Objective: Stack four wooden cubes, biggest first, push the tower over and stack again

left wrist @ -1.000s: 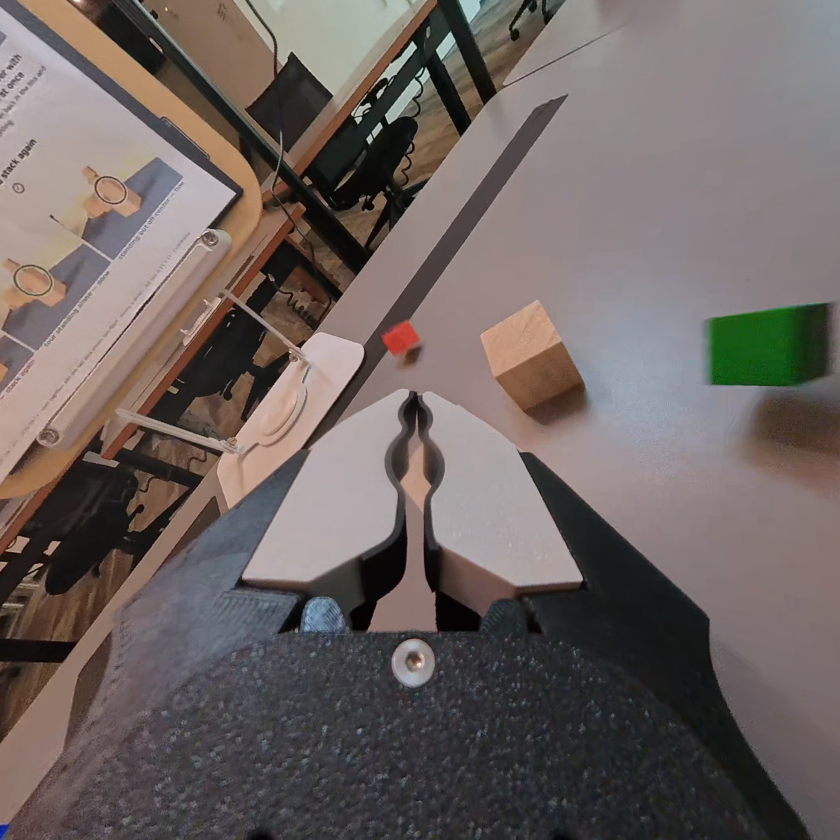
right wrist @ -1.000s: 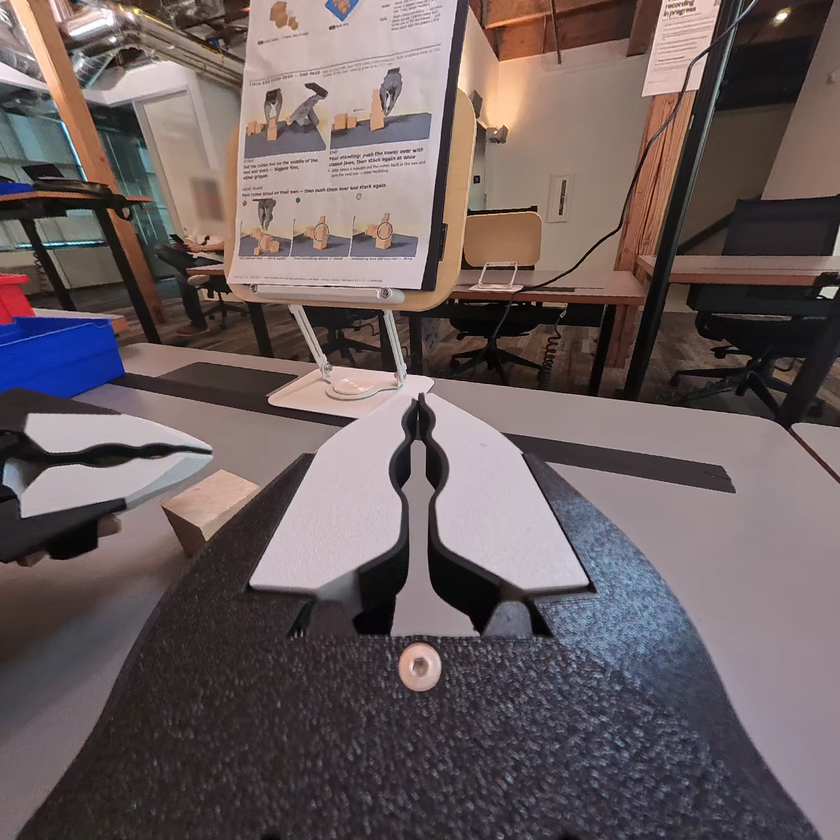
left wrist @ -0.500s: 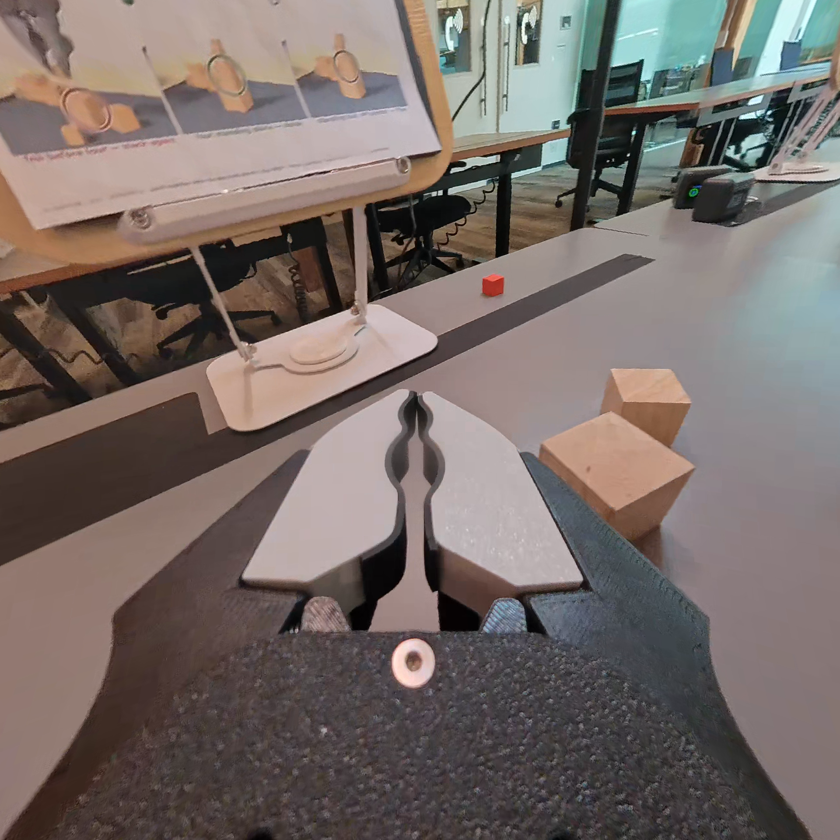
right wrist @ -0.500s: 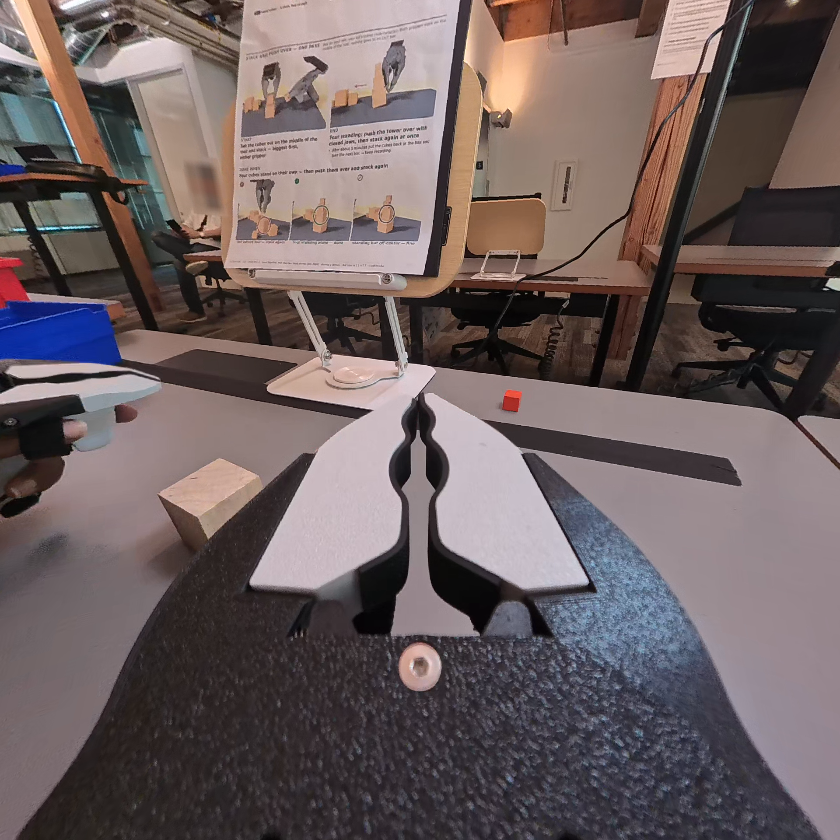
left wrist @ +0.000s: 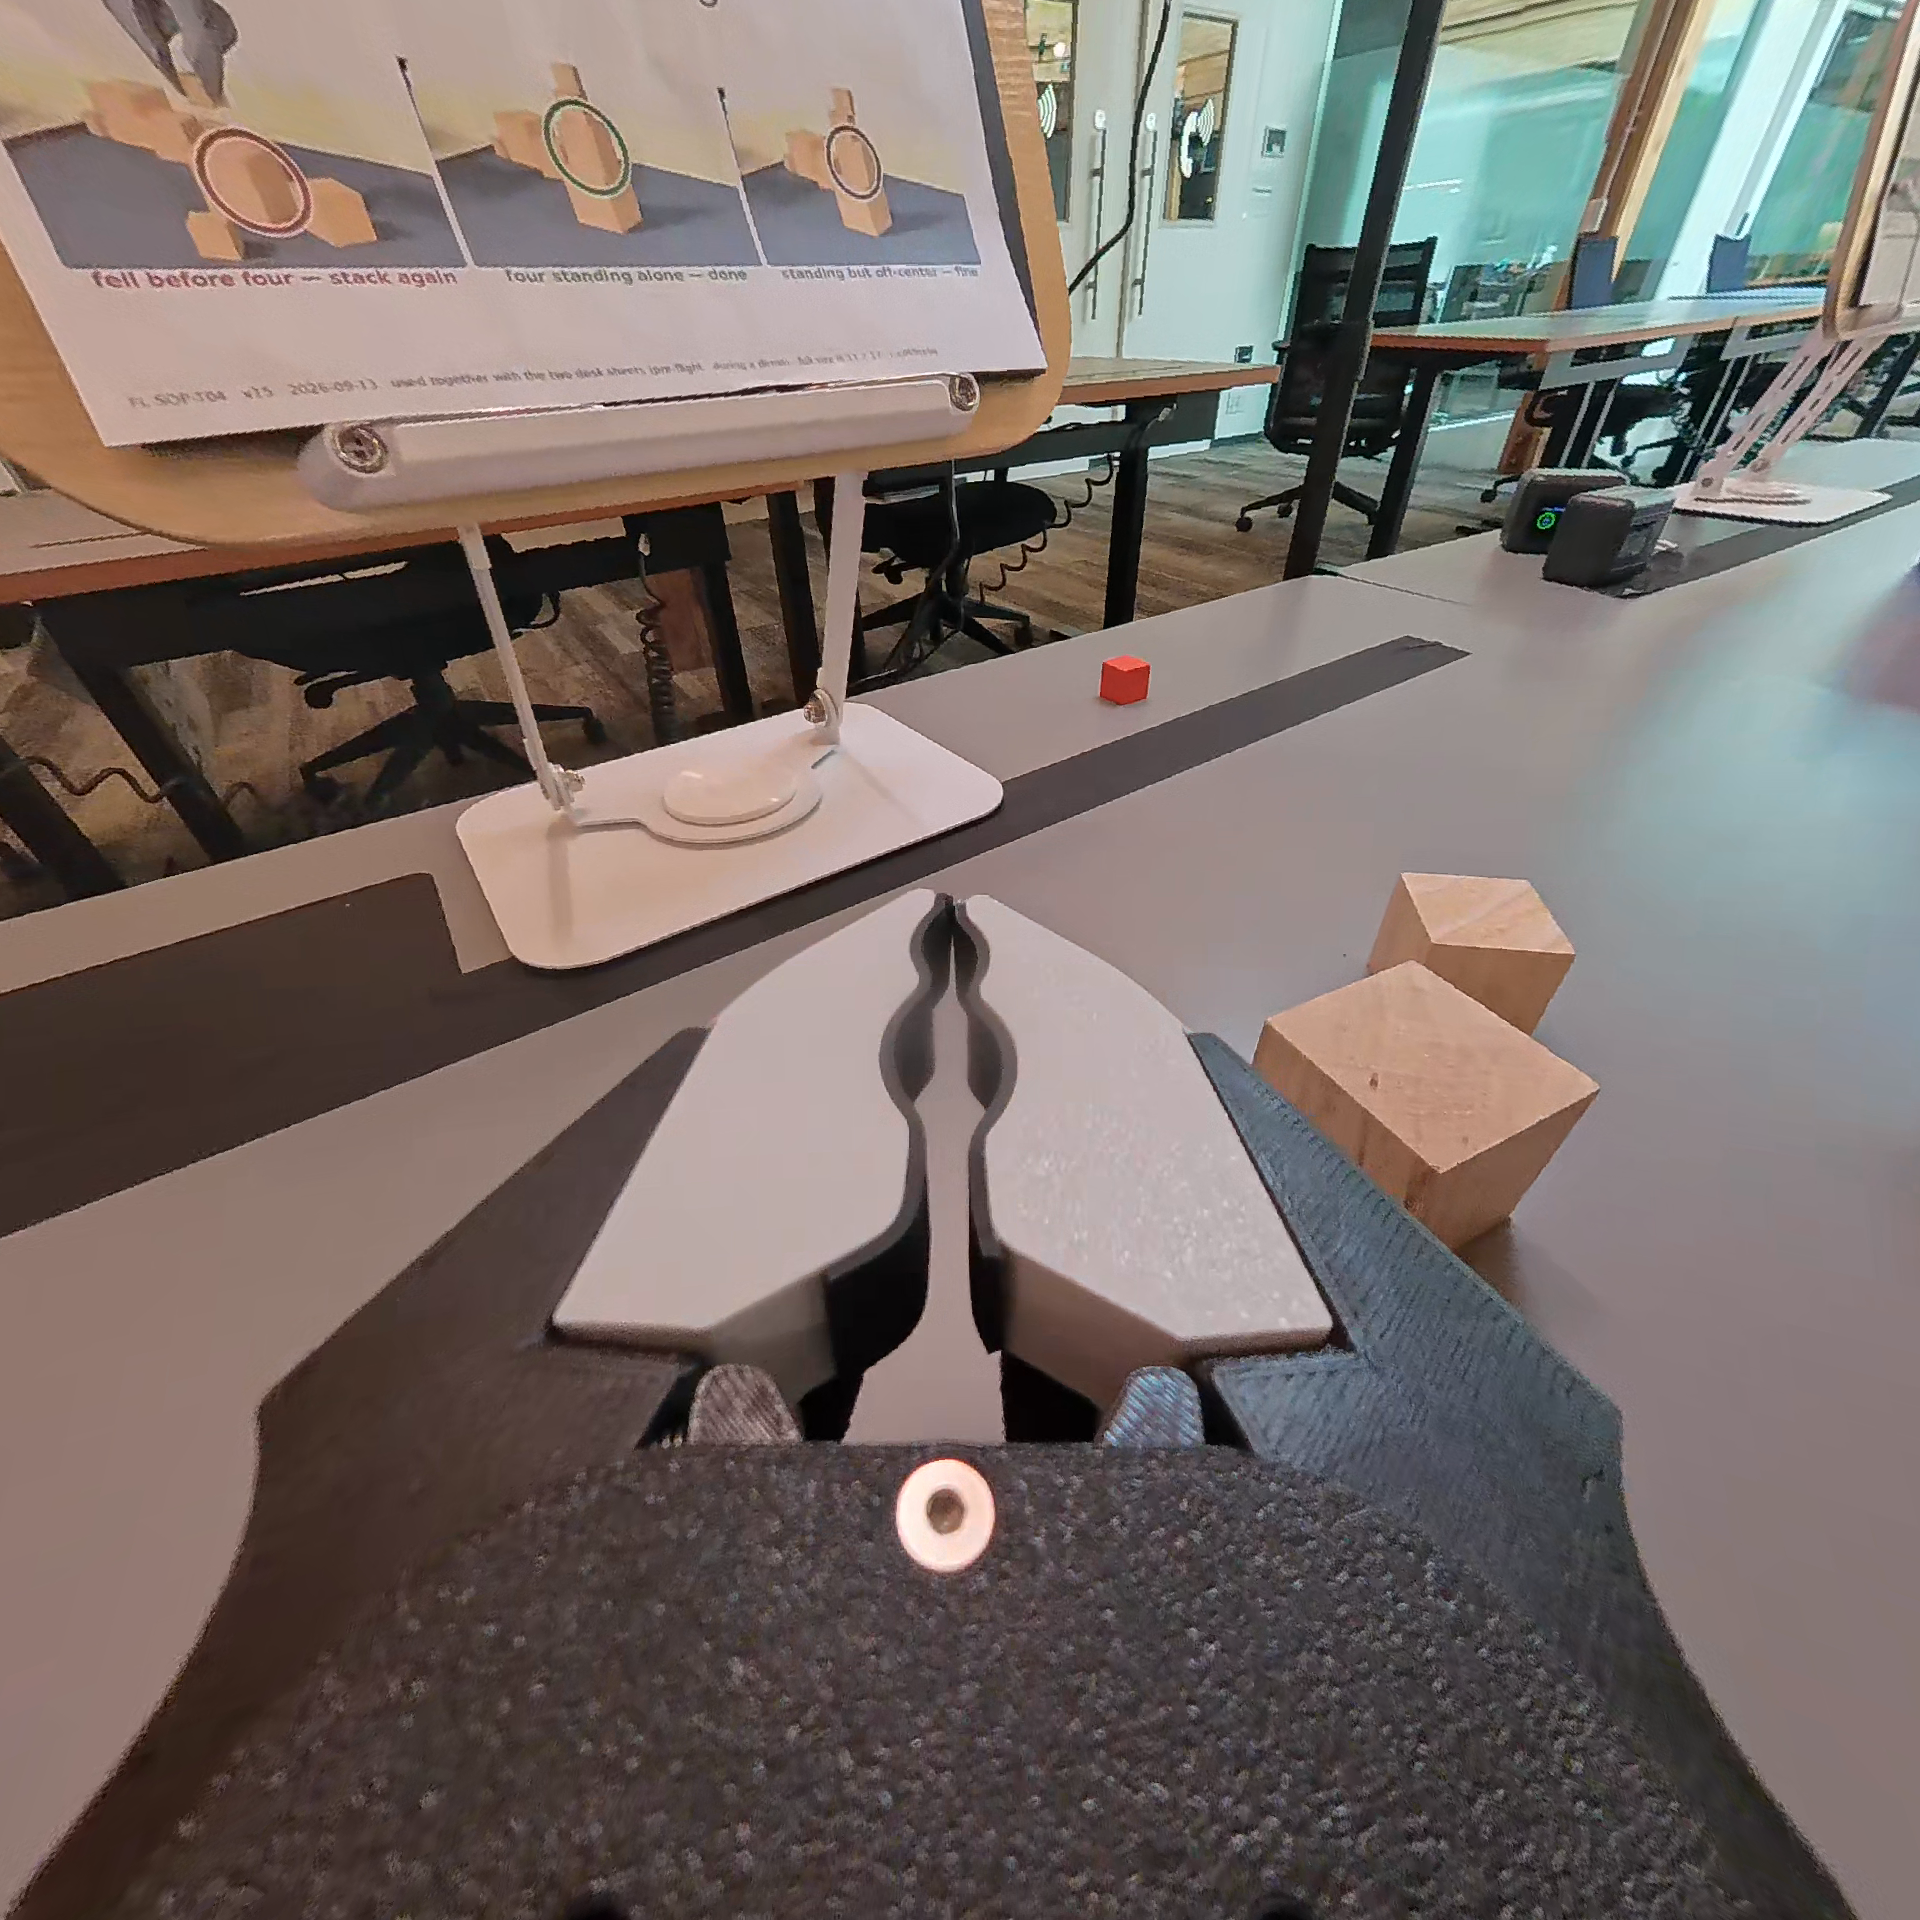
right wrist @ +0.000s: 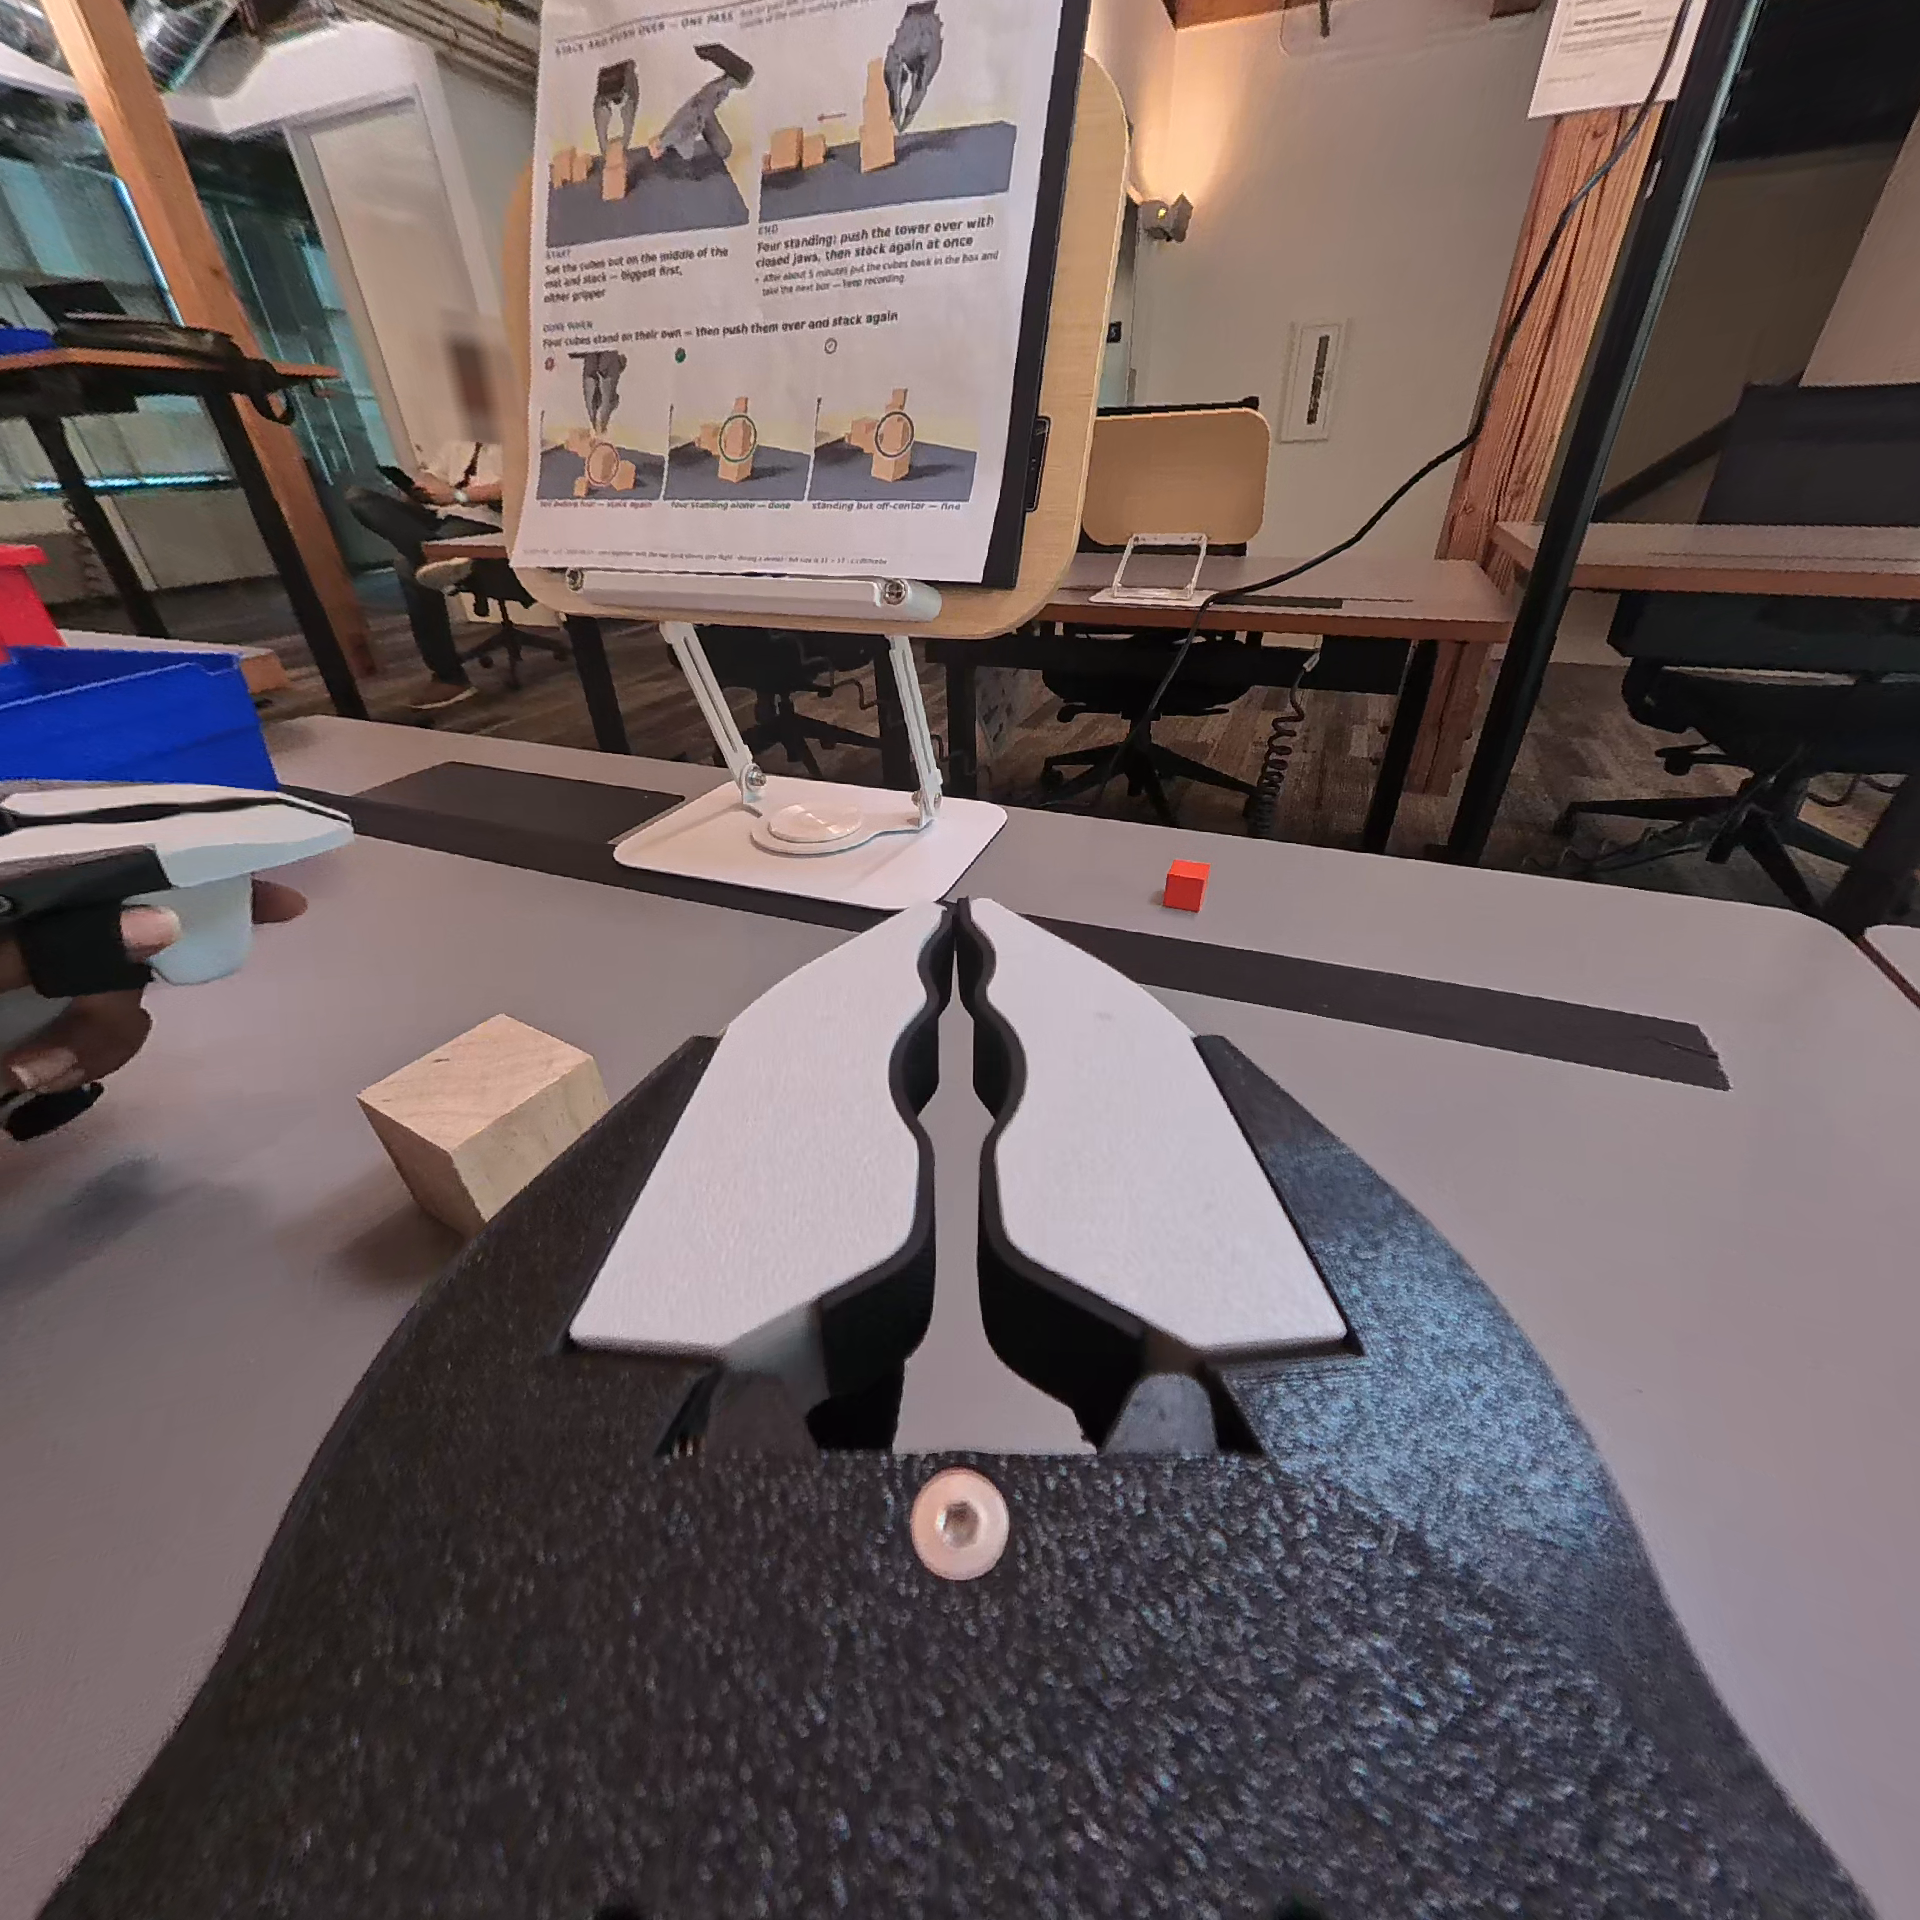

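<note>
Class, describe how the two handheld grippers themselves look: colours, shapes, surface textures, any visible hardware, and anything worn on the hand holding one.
Each gripper, left and right, has a black, grainy, rounded body with a silver screw near its middle. Its two fingers are flat, pale grey plates tapering to a point, lined along their wavy inner edges with black. In the right wrist view, the hand holding the left gripper wears a black strap.

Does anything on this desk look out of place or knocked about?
Mildly, yes. The small red cube sits alone beyond the dark strip, far from the two wooden cubes, which lie at skewed angles beside the left claw. Both claws are closed and hold nothing. Nothing looks spilled or damaged.
</note>
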Available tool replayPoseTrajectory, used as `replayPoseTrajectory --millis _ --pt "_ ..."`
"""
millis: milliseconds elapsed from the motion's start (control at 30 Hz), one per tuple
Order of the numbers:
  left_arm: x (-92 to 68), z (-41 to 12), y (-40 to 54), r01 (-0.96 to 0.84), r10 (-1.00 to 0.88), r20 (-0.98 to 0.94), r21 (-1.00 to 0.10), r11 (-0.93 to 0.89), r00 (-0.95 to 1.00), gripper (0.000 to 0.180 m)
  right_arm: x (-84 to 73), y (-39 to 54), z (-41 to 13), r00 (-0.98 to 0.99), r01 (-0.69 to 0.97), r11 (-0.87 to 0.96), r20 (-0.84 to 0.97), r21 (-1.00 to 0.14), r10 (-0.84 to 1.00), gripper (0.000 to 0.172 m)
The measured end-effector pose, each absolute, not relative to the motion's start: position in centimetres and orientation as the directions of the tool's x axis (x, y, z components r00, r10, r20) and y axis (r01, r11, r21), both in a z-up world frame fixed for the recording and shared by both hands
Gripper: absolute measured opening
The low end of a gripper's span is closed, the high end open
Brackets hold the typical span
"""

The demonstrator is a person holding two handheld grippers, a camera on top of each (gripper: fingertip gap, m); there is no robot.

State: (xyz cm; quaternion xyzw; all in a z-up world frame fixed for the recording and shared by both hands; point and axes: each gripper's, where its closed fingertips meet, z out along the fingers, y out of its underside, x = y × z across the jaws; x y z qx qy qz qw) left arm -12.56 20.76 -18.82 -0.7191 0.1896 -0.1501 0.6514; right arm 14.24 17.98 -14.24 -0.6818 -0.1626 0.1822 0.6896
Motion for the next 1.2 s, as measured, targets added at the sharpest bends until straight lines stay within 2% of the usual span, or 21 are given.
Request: replayPoseTrajectory --millis 267,533,633,733,833,967,1067,1200 --pt "-12.4 -18.8 20.5 -0.102 -0.521 -0.049 -0.992 -0.074 0.852 0.0 14.1 18.1 -14.5 0.876 -0.04 -0.009 -0.04 -0.999 0.48 0.0" --pt "-11.1 -19.0 19.8 -0.13 -0.591 -0.066 -0.989 -0.066 0.804 0.008 14.0 18.1 -14.8 0.876 -0.026 -0.012 -0.029 -1.0 0.481 0.0" --pt "-10.3 -19.5 19.6 -0.137 -0.63 -0.054 -0.987 -0.084 0.775 0.017 13.9 18.2 -14.9 0.871 -0.041 -0.025 -0.048 -0.999 0.49 0.0" --pt "-9.0 -20.2 19.1 -0.162 -0.69 -0.047 -0.982 -0.102 0.722 0.036 13.8 18.1 -14.8 0.869 -0.033 -0.02 -0.038 -0.999 0.493 0.0" --pt "-7.3 -20.5 18.0 -0.174 -0.766 -0.017 -0.977 -0.124 0.642 0.045 13.8 18.1 -14.9 0.867 -0.029 -0.021 -0.036 -0.999 0.497 0.0" --pt "-5.3 -21.5 17.3 -0.371 -0.85 -0.113 -0.923 -0.103 0.515 0.069 13.7 18.1 -15.2 0.866 -0.023 -0.027 -0.034 -0.999 0.498 0.0" --pt "-4.2 -22.6 16.7 -0.531 -0.915 -0.138 -0.842 -0.094 0.38 0.071 13.6 18.2 -15.4 0.863 -0.022 -0.038 -0.039 -0.999 0.504 0.0" --pt "-3.5 -24.6 16.5 -0.759 -0.962 -0.188 -0.65 -0.029 0.198 0.081 13.7 18.3 -15.5 0.863 -0.017 -0.039 -0.034 -0.999 0.504 0.0"
